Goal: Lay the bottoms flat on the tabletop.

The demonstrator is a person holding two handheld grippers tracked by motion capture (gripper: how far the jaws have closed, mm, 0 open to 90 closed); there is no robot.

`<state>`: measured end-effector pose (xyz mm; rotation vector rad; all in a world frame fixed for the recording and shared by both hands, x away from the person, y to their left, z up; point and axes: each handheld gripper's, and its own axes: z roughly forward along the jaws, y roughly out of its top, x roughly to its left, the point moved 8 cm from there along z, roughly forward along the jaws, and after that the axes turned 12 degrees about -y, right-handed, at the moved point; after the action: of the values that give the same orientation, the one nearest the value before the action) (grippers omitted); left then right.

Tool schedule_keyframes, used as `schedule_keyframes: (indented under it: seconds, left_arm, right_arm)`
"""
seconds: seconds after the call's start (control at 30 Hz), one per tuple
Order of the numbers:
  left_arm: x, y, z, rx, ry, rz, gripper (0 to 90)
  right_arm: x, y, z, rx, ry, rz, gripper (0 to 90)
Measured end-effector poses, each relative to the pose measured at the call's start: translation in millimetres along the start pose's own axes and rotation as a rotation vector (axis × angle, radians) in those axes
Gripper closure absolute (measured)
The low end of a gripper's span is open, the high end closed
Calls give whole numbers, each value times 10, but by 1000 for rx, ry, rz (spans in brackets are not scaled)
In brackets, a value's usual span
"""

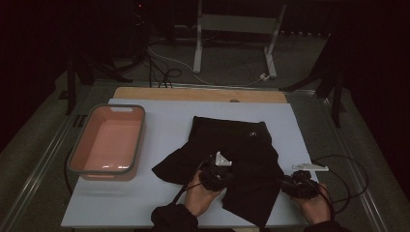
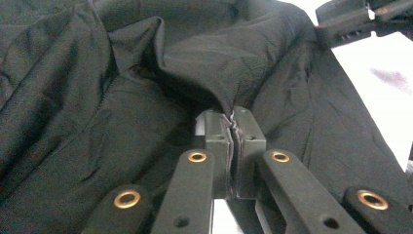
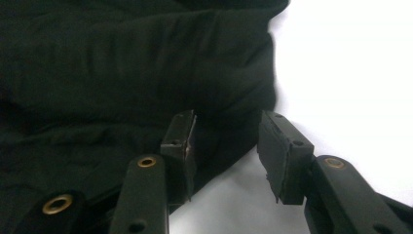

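Note:
A black garment [image 1: 232, 142] lies rumpled on the pale table sheet [image 1: 159, 193], right of the middle. My left gripper [image 1: 218, 168] rests on the garment's near part, and its own view has it [image 2: 233, 122] shut on a pinched ridge of the black cloth [image 2: 97, 97]. My right gripper [image 1: 286, 183] sits at the garment's right edge. In the right gripper view its jaws [image 3: 226, 136] stand apart, with the hem of the cloth [image 3: 122, 63] between them and the pads clear of it. The right gripper also shows far off in the left gripper view [image 2: 350, 22].
A pink tub with a grey rim [image 1: 140, 140] stands at the table's left side, nothing visible inside. A wooden strip [image 1: 193, 94] runs along the far edge. Black cables [image 1: 348, 164] loop at the right near corner. A metal stand [image 1: 232, 24] and wires lie on the floor beyond.

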<state>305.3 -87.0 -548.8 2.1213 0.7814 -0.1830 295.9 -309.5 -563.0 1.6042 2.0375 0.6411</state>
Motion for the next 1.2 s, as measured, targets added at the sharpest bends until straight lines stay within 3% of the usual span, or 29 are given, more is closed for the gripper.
schedule_keyframes:
  seconds: [0.2,0.3,0.37,0.47,0.53,0.67,0.73,0.8,0.93,1.07,1.1,1.2]
  left_arm:
    - [-6,-3,26,2,-4,-2,875]
    - [-13,1,34,-2,-6,-4,875]
    - [-15,2,33,0,-6,-2,875]
    - [-11,-2,23,4,-5,1,875]
    - [-7,-4,14,6,-4,3,875]
    - [-17,-11,37,12,-7,2,875]
    - [-22,-15,50,11,-11,2,875]
    - [-24,-23,52,23,-13,8,875]
    - [-27,-20,59,24,-15,4,875]
    - [-42,-30,62,30,-26,3,874]
    - [-52,-33,63,29,-31,4,874]
    - [-104,-52,64,33,-57,-3,873]
  right_arm:
    - [126,-97,-49,12,21,-26,575]
    - [166,-133,-39,33,23,-53,642]
    - [189,-148,-45,43,5,-103,864]
    - [185,-155,-53,49,3,-126,899]
    - [134,-154,-57,49,-28,-130,899]
    - [-11,-154,-57,46,-84,-107,876]
    - [-81,-143,-54,43,-126,-94,789]
    - [-110,-105,-48,22,-100,-50,641]
    - [-106,-29,-35,-7,-68,-17,547]
    - [-104,56,66,-5,-40,15,530]
    - [-97,72,94,-4,-34,22,558]
    - [-81,69,133,19,-33,-1,806]
